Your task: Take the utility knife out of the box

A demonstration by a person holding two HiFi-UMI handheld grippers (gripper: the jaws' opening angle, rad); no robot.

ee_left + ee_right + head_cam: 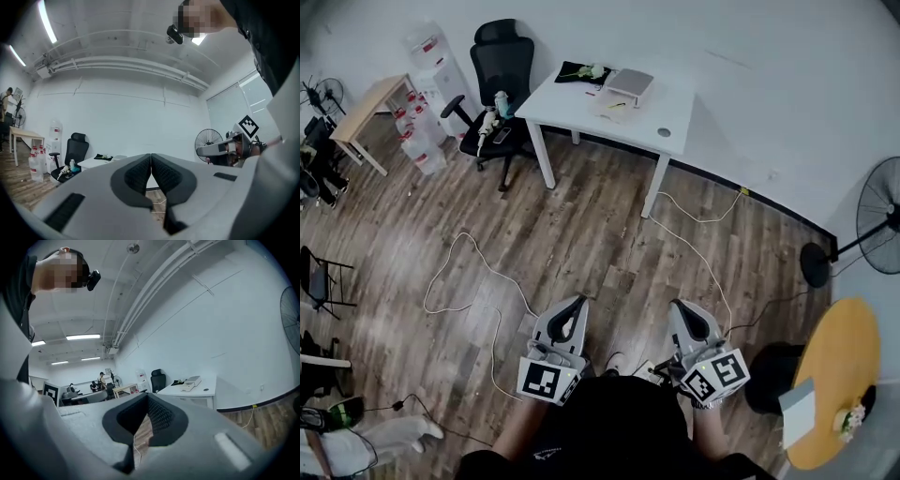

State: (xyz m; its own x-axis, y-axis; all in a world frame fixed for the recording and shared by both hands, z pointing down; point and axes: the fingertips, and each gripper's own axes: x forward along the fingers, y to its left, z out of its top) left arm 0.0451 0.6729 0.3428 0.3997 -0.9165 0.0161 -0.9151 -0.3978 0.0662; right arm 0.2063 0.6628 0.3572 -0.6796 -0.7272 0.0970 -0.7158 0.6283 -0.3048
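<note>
A flat white box (628, 84) lies on the white table (661, 117) across the room, and it also shows in the right gripper view as the box (192, 380). No utility knife can be made out. My left gripper (578, 302) and right gripper (678, 306) are held close to my body over the wooden floor, far from the table. The left gripper (151, 155) has its pads pressed together with nothing between them. The right gripper (146, 395) has its tips meeting, also with nothing held.
A black office chair (499, 84) and a water dispenser (431, 56) stand left of the table. White cables (478, 272) trail over the floor. A standing fan (881, 216) and a round yellow table (836, 375) are at the right, a wooden desk (366, 108) at the far left.
</note>
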